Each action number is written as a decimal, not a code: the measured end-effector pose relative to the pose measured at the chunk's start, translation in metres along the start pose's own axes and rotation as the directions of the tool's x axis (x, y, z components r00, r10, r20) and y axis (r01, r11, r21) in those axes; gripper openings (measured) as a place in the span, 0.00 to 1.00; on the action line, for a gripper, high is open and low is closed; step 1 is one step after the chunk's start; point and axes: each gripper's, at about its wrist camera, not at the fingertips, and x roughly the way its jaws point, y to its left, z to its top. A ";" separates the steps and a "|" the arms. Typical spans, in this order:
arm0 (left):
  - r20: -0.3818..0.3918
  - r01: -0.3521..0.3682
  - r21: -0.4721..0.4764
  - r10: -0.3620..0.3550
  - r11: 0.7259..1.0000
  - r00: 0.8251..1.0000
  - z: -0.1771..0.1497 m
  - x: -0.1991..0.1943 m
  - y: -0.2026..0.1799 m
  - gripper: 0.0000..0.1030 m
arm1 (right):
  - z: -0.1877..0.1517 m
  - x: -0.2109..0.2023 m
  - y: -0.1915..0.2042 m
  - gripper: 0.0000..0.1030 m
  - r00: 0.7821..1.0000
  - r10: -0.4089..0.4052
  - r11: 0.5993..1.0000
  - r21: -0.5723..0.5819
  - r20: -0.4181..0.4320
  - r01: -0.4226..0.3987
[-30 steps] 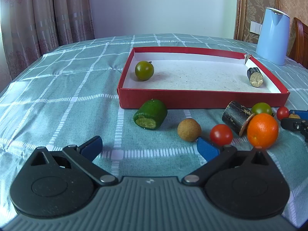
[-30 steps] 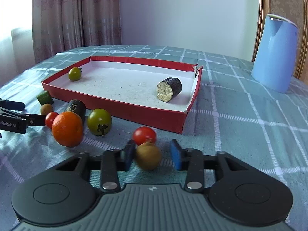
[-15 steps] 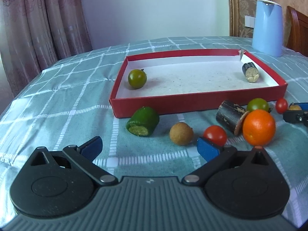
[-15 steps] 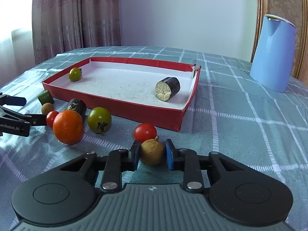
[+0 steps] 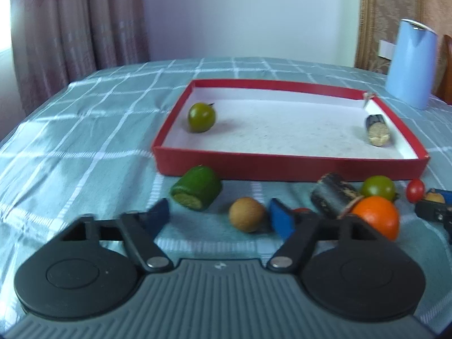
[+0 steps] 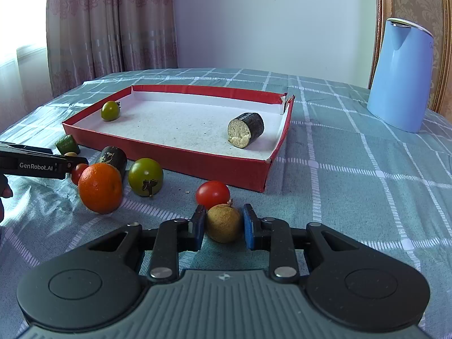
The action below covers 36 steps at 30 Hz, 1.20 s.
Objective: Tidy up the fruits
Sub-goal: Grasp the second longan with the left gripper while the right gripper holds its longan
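A red tray (image 5: 282, 166) (image 6: 180, 159) holds a green tomato (image 5: 201, 117) (image 6: 110, 110) and a dark cut piece (image 5: 378, 130) (image 6: 246, 133). In front of it lie a green cut piece (image 5: 197, 192), a brown round fruit (image 5: 246, 218), an orange (image 5: 377, 221) (image 6: 100, 188), a dark cylinder (image 5: 333, 197), a green tomato (image 6: 145, 176) and a red tomato (image 6: 212, 194). My left gripper (image 5: 219, 217) is open, with the brown fruit between its fingers. My right gripper (image 6: 223, 224) is shut on another brown round fruit (image 6: 224, 223).
A blue kettle (image 5: 413, 63) (image 6: 401, 75) stands at the back right on the checked teal cloth (image 5: 84, 130). The left gripper shows at the left edge of the right wrist view (image 6: 39, 165). Curtains hang behind the table.
My left gripper moved forward and right, so the brown fruit now lies between its open fingers and its right finger hides a red tomato. My right gripper stays shut on its brown fruit.
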 end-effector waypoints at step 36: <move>0.126 0.053 0.102 -0.066 0.993 0.990 -0.008 -0.026 -0.014 0.23 | 0.000 -0.001 0.006 0.26 1.000 -0.030 0.999 -0.031 0.008 0.030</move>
